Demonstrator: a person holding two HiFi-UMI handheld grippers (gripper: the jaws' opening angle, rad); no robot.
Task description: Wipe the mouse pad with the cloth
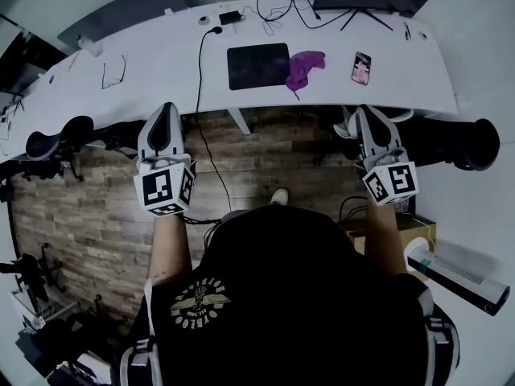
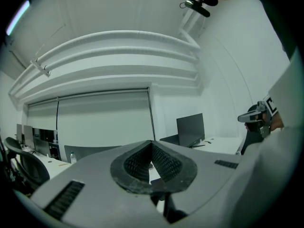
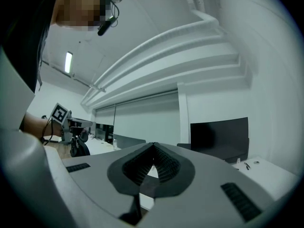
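Note:
In the head view a black mouse pad (image 1: 258,65) lies flat on the white desk (image 1: 161,75), and a purple cloth (image 1: 303,67) is bunched against its right edge. My left gripper (image 1: 166,112) and right gripper (image 1: 366,115) hang over the wooden floor, short of the desk's near edge, pointing level at it. Both are shut with nothing between the jaws. In the left gripper view the left gripper (image 2: 151,144) has its ribbed pads meeting at the tips; the right gripper (image 3: 153,146) looks the same in its own view. Neither touches the cloth or the pad.
On the desk: a phone (image 1: 361,67) right of the cloth, eyeglasses (image 1: 113,72) at left, a monitor stand (image 1: 366,6) with cables behind. A black cable (image 1: 199,111) drops to the floor. Office chairs (image 1: 56,139) stand at left, another (image 1: 463,143) at right. A white box (image 1: 463,273) sits lower right.

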